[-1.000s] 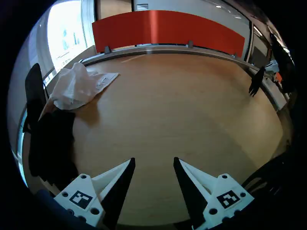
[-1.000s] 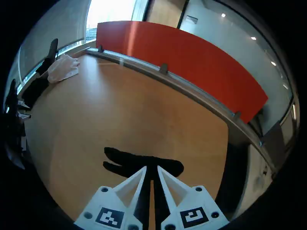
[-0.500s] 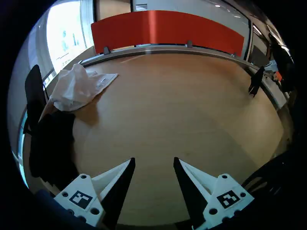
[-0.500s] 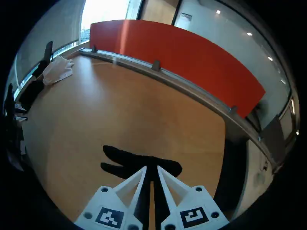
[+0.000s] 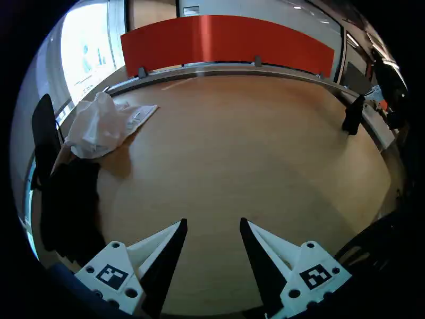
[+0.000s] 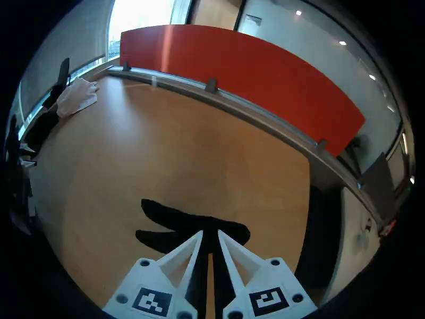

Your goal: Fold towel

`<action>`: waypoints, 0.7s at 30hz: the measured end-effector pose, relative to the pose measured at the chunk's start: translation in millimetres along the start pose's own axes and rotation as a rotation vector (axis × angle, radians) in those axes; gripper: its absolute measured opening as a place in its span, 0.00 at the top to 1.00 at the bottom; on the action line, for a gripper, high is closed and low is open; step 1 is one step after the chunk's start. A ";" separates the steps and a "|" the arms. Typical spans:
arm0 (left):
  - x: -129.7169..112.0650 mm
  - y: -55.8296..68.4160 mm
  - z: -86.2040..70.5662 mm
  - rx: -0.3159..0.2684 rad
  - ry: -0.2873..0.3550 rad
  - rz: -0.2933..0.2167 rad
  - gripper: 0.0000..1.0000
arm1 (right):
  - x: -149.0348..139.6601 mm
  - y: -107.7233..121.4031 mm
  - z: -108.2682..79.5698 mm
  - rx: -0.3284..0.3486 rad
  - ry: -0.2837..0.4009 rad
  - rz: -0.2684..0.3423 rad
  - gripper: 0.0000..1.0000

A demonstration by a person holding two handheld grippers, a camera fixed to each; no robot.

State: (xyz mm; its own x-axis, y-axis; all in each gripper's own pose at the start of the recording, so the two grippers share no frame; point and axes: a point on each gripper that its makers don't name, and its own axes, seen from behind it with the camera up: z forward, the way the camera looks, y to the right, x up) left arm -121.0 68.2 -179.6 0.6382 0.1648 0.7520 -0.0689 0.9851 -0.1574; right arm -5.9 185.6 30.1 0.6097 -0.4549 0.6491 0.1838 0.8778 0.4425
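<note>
A crumpled white towel (image 5: 100,126) lies in a heap at the far left of the wooden table (image 5: 239,149), with a flat white piece beside it. My left gripper (image 5: 212,229) hovers open over the near table, far from that heap, with nothing between its fingers. In the right gripper view, my right gripper (image 6: 211,236) is shut on a black cloth (image 6: 175,226), which spreads out past the fingertips above the table (image 6: 159,154). The white towel (image 6: 74,94) looks small at the far left corner there. In the left gripper view, a dark cloth shape (image 5: 353,114) hangs at the table's right edge.
A red partition (image 5: 223,40) on a grey rail runs along the table's far edge, also seen as the red partition (image 6: 255,74). A black chair (image 5: 43,141) and a dark mass (image 5: 71,207) stand at the left side. Bright windows lie beyond.
The right gripper's view has drifted, so the white towel sits farther off to the left, with the black cloth still pinched. The left gripper has barely shifted and stays open.
</note>
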 end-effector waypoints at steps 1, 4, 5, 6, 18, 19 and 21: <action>0.5 0.2 0.1 0.000 0.000 0.001 0.28 | -0.8 -0.2 0.4 0.001 0.000 0.002 0.96; 2.3 0.1 0.7 0.001 0.000 0.004 0.28 | -3.2 -0.8 1.2 0.004 0.000 0.007 0.96; 2.9 -0.2 0.9 0.002 0.000 0.004 0.27 | -4.0 -0.9 1.3 0.005 0.000 0.009 0.96; 3.5 -0.5 1.1 0.004 0.000 0.004 0.28 | -5.4 -1.0 1.2 0.006 0.000 0.010 0.96; 6.6 -5.0 0.3 0.012 0.004 0.006 0.28 | -41.6 -0.6 -4.3 -0.013 -0.010 0.072 0.96; 6.4 -5.5 0.0 0.013 0.003 0.007 0.28 | -46.9 -0.7 -4.4 -0.015 -0.011 0.083 0.96; 5.9 -6.5 -0.7 0.015 0.002 0.008 0.28 | -59.1 -0.9 -4.2 -0.019 -0.015 0.105 0.96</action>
State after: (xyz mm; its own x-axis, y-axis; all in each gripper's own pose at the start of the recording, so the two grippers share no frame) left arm -116.3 62.7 -174.6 0.6394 0.1725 0.7493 -0.0857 0.9844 -0.1535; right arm -38.8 212.2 -11.3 0.6148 -0.3621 0.7007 0.1339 0.9234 0.3598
